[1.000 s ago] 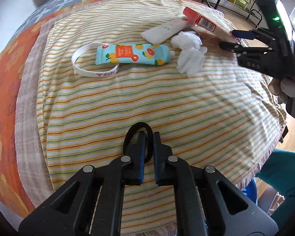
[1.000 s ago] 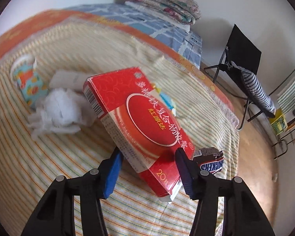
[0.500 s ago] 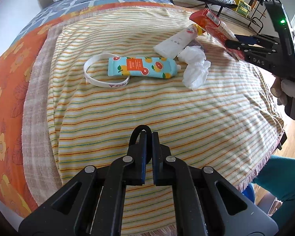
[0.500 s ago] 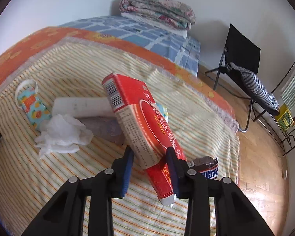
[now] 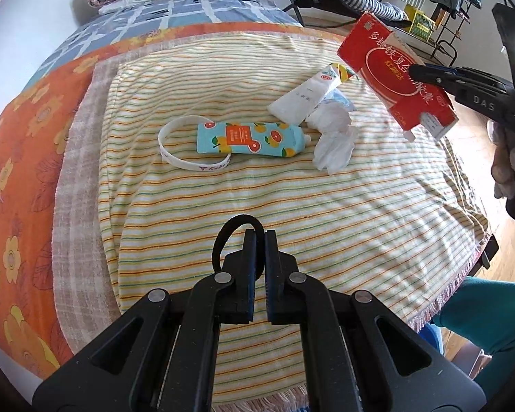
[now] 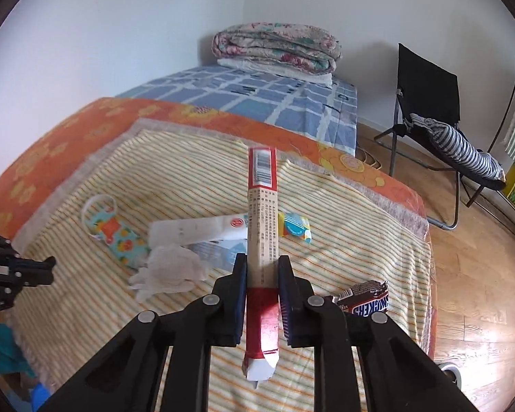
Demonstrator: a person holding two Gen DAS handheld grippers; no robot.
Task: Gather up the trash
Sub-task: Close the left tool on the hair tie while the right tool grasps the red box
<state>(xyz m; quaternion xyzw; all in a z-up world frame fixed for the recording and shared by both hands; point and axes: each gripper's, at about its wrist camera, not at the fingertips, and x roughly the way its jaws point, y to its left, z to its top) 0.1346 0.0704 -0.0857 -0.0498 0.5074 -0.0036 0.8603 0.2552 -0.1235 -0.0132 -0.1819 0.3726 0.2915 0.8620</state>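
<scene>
Grips the red box (image 6: pixel 261 226) edge-on in the right gripper (image 6: pixel 261 267), lifted clear of the bed (image 5: pixel 326 213), narrow side with the barcode up and the long axis running straight out along the fingers, torn flap end hanging back below the jaws. Has just been closing those jaws, box between them, pads now pressed on both broad faces near the red end, so closed only as far as the box's thickness allows. Seen from the left wrist, hangs high at the right side of the bed, tilted, far end raised. Pinches a black hair tie (image 5: pixel 223 240) in the left gripper (image 5: pixel 260 240), jaws all but together, loop bulging out on the left finger's side, held low over the near striped cloth. Leaves on the bed, below and beyond the box: a crumpled tissue (image 5: pixel 334 144), a white tube (image 5: pixel 305 96) lying slantwise and touching the tissue, a fruit-printed tube (image 5: pixel 247 139) lying crosswise with its flat end inside a white wristband (image 5: pixel 168 147), a small bright wrapper (image 6: pixel 293 227) just beyond the box, and a chocolate bar wrapper (image 6: pixel 367 300) at the bed's right edge just beside the right gripper. Shows no bin for certain in either view. Probably calls for carrying the box off and dropping it first, since both grippers are full; after that, puts the right gripper nearer the tissue and the chocolate wrapper, the left nearer the wristband.
</scene>
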